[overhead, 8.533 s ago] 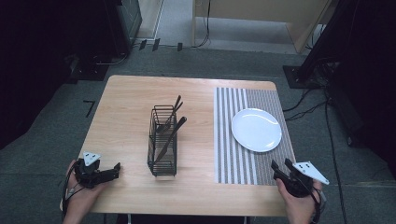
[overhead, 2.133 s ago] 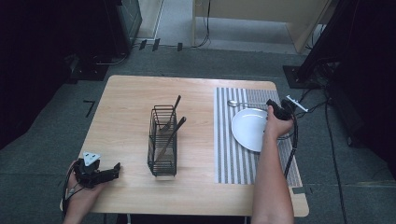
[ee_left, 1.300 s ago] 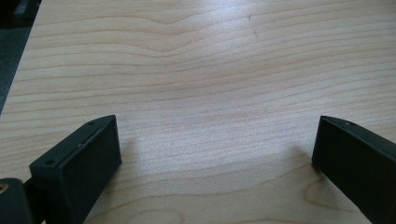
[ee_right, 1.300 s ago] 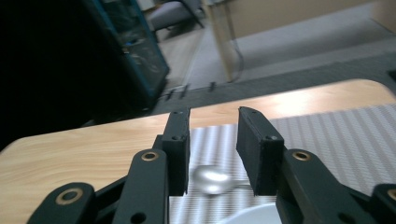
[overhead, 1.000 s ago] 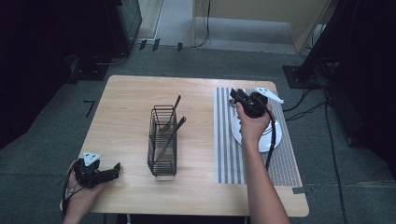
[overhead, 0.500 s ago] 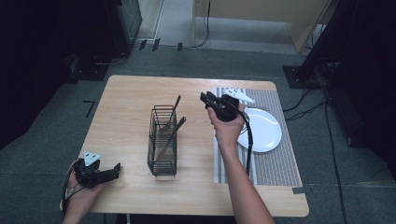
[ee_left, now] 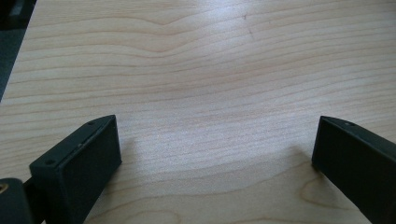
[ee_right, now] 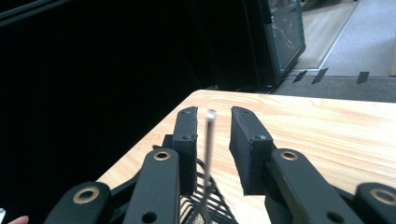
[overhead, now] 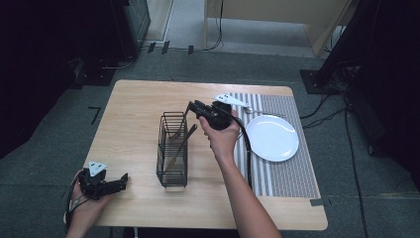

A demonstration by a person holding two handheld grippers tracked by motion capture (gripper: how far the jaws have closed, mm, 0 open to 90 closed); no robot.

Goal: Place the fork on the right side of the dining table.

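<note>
High view: my right gripper reaches across the table to the top of the wire rack; the rack stands upright near the table's middle, left of the striped mat; a white plate lies on the mat, well apart from the rack; utensils lean inside the rack, one long handle rising above its rim toward my gripper.

Right gripper view: the handle's tip stands between my two black jaws, nearer the left one; a gap shows on each side of it, so the pads are not yet pressing; the jaws have just been closing and stand part-way open with the handle between them, nothing gripped; the rack's wires show below.

Left gripper view: my left gripper rests low over bare wood, its jaws spread wide with nothing between them; in the high view it sits at the table's near left corner in my hand, well apart from the rack.
</note>
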